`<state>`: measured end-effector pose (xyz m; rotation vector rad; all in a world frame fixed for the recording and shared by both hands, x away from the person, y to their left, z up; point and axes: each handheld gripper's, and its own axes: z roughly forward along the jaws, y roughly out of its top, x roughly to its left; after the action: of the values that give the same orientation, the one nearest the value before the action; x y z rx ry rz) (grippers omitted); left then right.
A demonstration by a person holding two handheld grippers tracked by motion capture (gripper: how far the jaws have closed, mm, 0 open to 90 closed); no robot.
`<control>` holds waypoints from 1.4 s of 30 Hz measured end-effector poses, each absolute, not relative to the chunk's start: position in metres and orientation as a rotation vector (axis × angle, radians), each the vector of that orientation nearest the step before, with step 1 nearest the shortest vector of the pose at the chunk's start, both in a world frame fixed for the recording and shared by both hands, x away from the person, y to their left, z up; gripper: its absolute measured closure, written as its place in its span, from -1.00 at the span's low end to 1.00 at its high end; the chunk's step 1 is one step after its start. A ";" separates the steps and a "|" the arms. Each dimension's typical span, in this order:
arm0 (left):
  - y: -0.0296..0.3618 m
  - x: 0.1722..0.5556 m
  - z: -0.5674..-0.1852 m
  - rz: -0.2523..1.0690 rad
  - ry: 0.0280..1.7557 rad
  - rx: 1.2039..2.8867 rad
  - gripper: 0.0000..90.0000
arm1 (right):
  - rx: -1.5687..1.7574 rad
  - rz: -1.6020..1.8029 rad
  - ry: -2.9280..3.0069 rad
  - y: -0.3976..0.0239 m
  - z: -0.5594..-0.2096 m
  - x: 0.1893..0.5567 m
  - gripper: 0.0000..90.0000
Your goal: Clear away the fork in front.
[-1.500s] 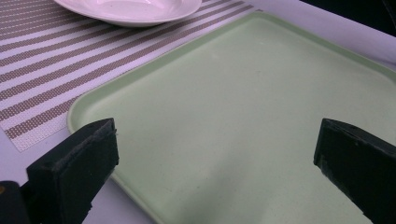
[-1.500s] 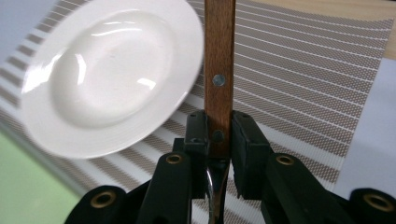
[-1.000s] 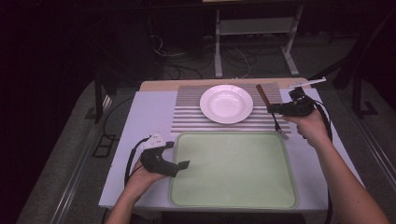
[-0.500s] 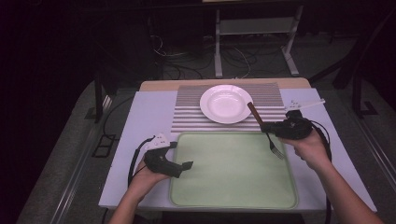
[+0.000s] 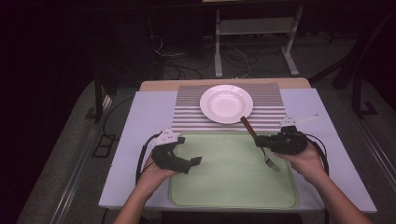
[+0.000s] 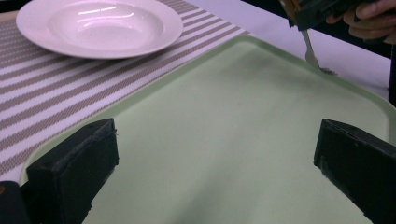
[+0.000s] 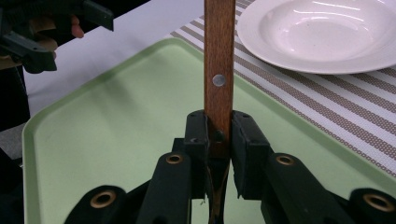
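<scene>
Fork (image 5: 260,142) in the right tongs (image 5: 259,140), that is the plain fact of it: a wooden-handled fork gripped across its handle and held slanting over the right part of the pale green tray (image 5: 233,196). From the high view the brown handle points up and away toward the white soup plate (image 5: 226,103), its end close to the plate's rim, while the metal tines hang down toward the tray near the right hand (image 5: 306,158). Whether the tines touch the tray I cannot tell from up there. The right gripper view shows what the high one cannot: the two black jaws pressed tight on either side of the wood, with a steel rivet showing in the handle just above them. The left gripper view catches the tines low at the tray's far edge, seemingly right at the surface.

The left tongs (image 5: 195,160) sit wide apart over the left part of the tray, gripping nothing, with the left hand (image 5: 154,170) under them at the tray's near-left corner. Their own view shows bare green tray between the jaws.

The plate rests on a grey-and-white striped placemat (image 5: 187,112) just behind the tray, all of it on the white-topped bench (image 5: 140,121).
</scene>
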<state>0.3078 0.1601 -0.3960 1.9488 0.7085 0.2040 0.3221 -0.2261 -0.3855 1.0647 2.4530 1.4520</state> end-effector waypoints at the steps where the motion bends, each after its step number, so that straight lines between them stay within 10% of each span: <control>1: 0.158 0.309 -0.394 0.203 0.706 1.947 -1.00 | 1.053 1.458 2.456 -0.225 -0.386 0.321 0.70; 34: 0.074 0.339 -0.369 0.153 0.620 1.894 -1.00 | 0.959 1.497 2.460 -0.204 -0.388 0.322 0.70; 42: 0.068 0.337 -0.370 0.114 0.619 1.873 -0.69 | 0.917 1.516 2.468 -0.191 -0.387 0.320 0.70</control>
<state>0.3370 0.0680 -0.3703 1.8728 0.6193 0.1144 0.3204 -0.1906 -0.3865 0.9167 2.4679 1.5161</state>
